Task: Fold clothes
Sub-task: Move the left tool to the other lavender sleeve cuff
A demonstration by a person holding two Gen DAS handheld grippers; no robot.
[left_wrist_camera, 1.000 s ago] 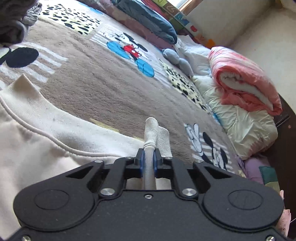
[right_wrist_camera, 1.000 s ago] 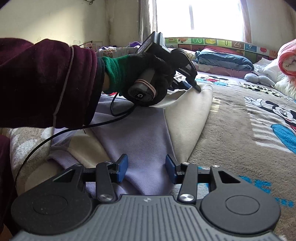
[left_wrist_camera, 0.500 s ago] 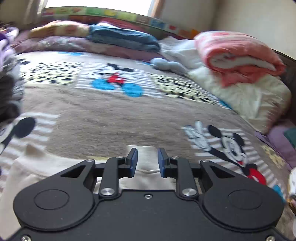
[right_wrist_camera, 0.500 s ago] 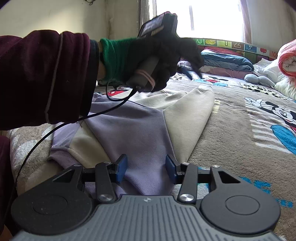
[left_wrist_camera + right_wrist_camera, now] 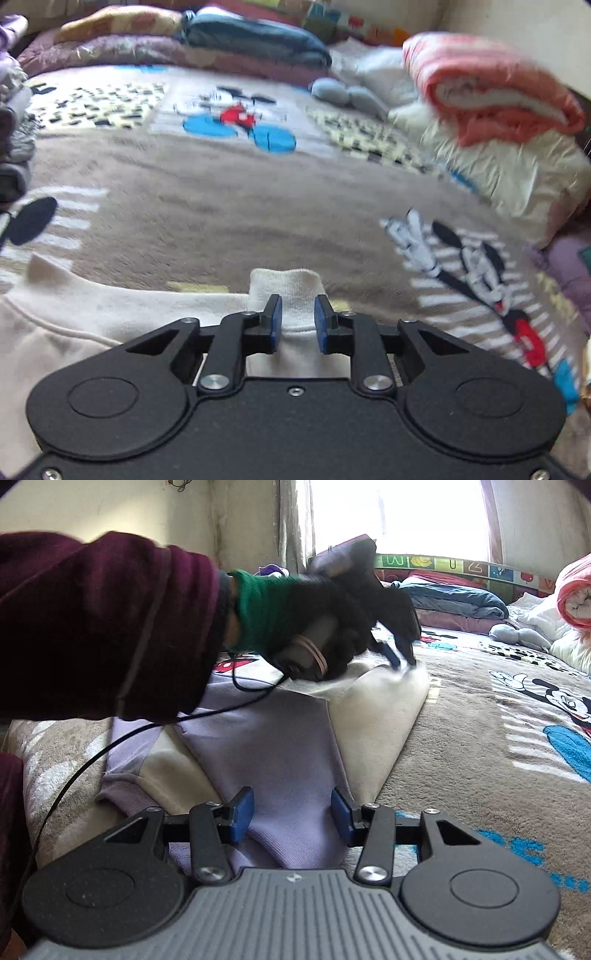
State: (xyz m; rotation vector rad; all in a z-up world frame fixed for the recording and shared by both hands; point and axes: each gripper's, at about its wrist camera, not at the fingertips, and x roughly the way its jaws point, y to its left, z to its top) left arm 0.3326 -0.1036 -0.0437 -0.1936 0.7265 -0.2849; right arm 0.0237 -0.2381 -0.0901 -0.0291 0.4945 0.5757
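A cream and lavender sweatshirt [image 5: 288, 760] lies partly folded on the Mickey Mouse blanket [image 5: 480, 746]. In the left wrist view my left gripper [image 5: 297, 320] is open, its blue pads on either side of the white ribbed cuff [image 5: 291, 291] of the cream sleeve [image 5: 110, 314], not clamped on it. In the right wrist view my right gripper [image 5: 291, 818] is open over the lavender hem, holding nothing. The left gripper [image 5: 399, 653], in a black-gloved hand, hovers low over the far cream corner.
A rolled coral and white quilt [image 5: 491, 96] on a cream pillow [image 5: 517, 177] lies at the right. Blue and purple folded bedding [image 5: 251, 40] lines the far edge. A grey soft toy [image 5: 347, 96] lies near it. Dark clothes [image 5: 14, 147] are piled at the left.
My left gripper let go of the white cuff, opened, lifted, then dropped low over the sleeve end again. The right gripper has not moved.
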